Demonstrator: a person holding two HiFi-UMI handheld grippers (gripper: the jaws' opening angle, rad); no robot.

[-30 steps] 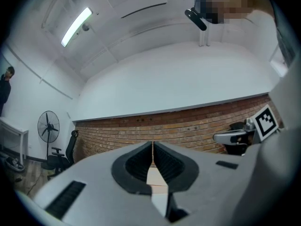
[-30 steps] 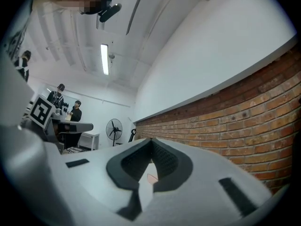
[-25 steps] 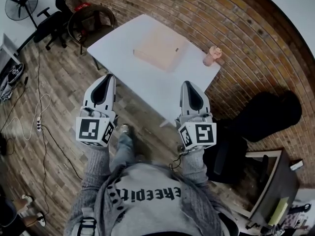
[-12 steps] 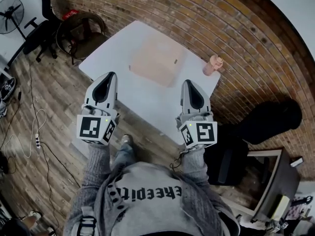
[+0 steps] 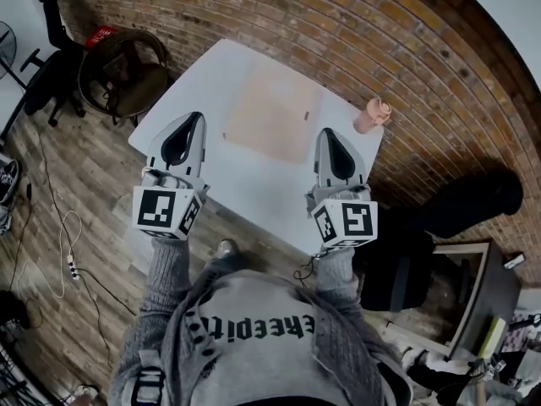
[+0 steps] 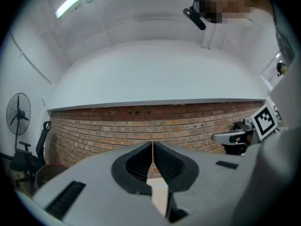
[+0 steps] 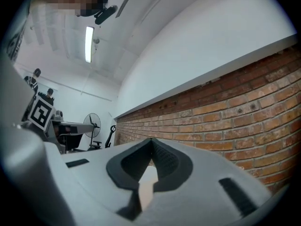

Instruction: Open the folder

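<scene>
A pale peach folder (image 5: 275, 112) lies closed and flat on the white table (image 5: 245, 180) in the head view. My left gripper (image 5: 194, 119) hovers over the table's near left part, short of the folder, jaws shut and holding nothing. My right gripper (image 5: 328, 134) is over the near right part, beside the folder's right corner, also shut and holding nothing. In the left gripper view the gripper (image 6: 152, 143) points slightly up at the brick wall (image 6: 141, 126). In the right gripper view the gripper (image 7: 151, 139) also faces brick.
A pink cup-like thing (image 5: 370, 115) stands at the table's far right edge by the brick wall (image 5: 355, 32). A round brown chair (image 5: 122, 74) and a black office chair (image 5: 46, 36) are at the left. A black seat (image 5: 406, 269) and a desk (image 5: 473, 290) are on the right. Cables (image 5: 51, 252) lie on the wooden floor.
Both grippers have moved forward with the person, from short of the table's near edge to over its surface. The table and folder now sit closer. Both jaws stayed shut.
</scene>
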